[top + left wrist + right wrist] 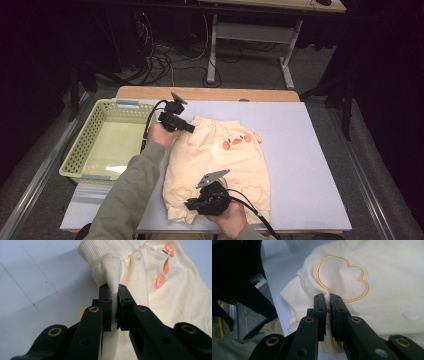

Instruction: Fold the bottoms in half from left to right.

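Observation:
A cream-yellow garment (pixel 217 160) lies flat on the pale blue mat (pixel 310 165), with orange patches (pixel 237 141) near its far waistband. My left gripper (pixel 192 128) is at the garment's far left corner. In the left gripper view it (pixel 113 288) is shut on a pinched-up fold of the fabric (pixel 175 302) just below the ribbed waistband (pixel 110 250). My right gripper (pixel 189 204) is at the near left leg. In the right gripper view it (pixel 328 297) is shut on the cloth (pixel 387 270) at the edge of a golden embroidered outline (pixel 342 272).
A pale green plastic basket (pixel 80 145) stands at the left of the mat. The wooden table edge (pixel 210 93) runs along the back. Beyond it are floor cables (pixel 165 55) and a desk's white legs (pixel 215 50). A white snap button (pixel 410 315) sits on the garment.

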Motion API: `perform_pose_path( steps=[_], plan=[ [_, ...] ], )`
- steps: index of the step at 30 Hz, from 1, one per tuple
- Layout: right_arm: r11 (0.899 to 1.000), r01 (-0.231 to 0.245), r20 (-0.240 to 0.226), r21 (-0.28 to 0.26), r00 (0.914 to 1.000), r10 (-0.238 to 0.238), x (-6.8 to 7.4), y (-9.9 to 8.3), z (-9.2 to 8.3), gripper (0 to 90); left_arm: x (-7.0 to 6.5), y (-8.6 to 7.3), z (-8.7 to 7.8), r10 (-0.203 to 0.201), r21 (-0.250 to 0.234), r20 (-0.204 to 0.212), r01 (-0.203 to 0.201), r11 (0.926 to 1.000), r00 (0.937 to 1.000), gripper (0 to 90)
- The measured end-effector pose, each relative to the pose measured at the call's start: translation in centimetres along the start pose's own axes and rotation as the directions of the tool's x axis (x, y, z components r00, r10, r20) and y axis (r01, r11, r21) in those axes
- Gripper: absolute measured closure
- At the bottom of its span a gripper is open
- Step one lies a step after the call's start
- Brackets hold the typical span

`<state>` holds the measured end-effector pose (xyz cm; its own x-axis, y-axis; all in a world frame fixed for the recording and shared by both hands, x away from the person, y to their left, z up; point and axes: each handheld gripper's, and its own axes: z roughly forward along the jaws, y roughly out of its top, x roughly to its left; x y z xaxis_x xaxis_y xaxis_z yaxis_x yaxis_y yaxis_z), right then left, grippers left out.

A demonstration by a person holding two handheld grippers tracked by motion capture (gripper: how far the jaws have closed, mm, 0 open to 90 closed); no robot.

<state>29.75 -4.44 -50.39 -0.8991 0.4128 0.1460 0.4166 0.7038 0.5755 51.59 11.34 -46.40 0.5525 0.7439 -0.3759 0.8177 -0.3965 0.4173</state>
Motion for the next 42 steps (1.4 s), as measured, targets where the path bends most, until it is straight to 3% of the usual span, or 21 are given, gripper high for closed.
perform_pose_path(
  steps=[7,12,17,23,29,35,42],
  plan=[
    [0.998,-0.039,-0.028,-0.042,0.9989,0.038,-0.5,-0.6,-0.2,85.1,0.1,0.0,-0.4,-0.001,-0.015,0.013,0.001,0.9999,0.9999,82.4],
    [0.992,-0.092,-0.066,-0.090,0.9940,0.087,-0.8,-1.2,-0.7,85.1,0.0,-0.1,-1.3,0.011,-0.042,0.022,-0.010,0.9991,0.9997,82.6],
    [0.976,-0.172,-0.139,-0.137,0.9785,0.153,-1.3,-2.0,-1.4,85.1,-0.2,-0.1,-2.3,0.019,-0.068,0.025,-0.017,0.9975,0.9995,82.6],
    [0.964,-0.212,-0.206,-0.162,0.9624,0.177,-1.5,-2.0,-1.6,85.1,-0.3,0.1,-3.7,0.024,-0.081,0.021,-0.023,0.9965,0.9995,82.6],
    [0.961,-0.208,-0.236,-0.182,0.9581,0.163,-1.2,-1.1,-1.7,85.1,-0.2,0.2,-4.5,0.023,-0.090,0.019,-0.021,0.9957,0.9996,82.6],
    [0.967,-0.179,-0.245,-0.180,0.9605,0.132,-0.7,0.1,-1.3,85.0,0.4,0.1,-5.6,0.018,-0.097,0.003,-0.017,0.9951,0.9998,82.5],
    [0.968,-0.165,-0.276,-0.187,0.9549,0.110,-0.2,1.9,-0.9,85.1,1.1,-0.1,-7.2,0.007,-0.128,-0.008,-0.008,0.9918,0.9999,81.9]
  ],
)
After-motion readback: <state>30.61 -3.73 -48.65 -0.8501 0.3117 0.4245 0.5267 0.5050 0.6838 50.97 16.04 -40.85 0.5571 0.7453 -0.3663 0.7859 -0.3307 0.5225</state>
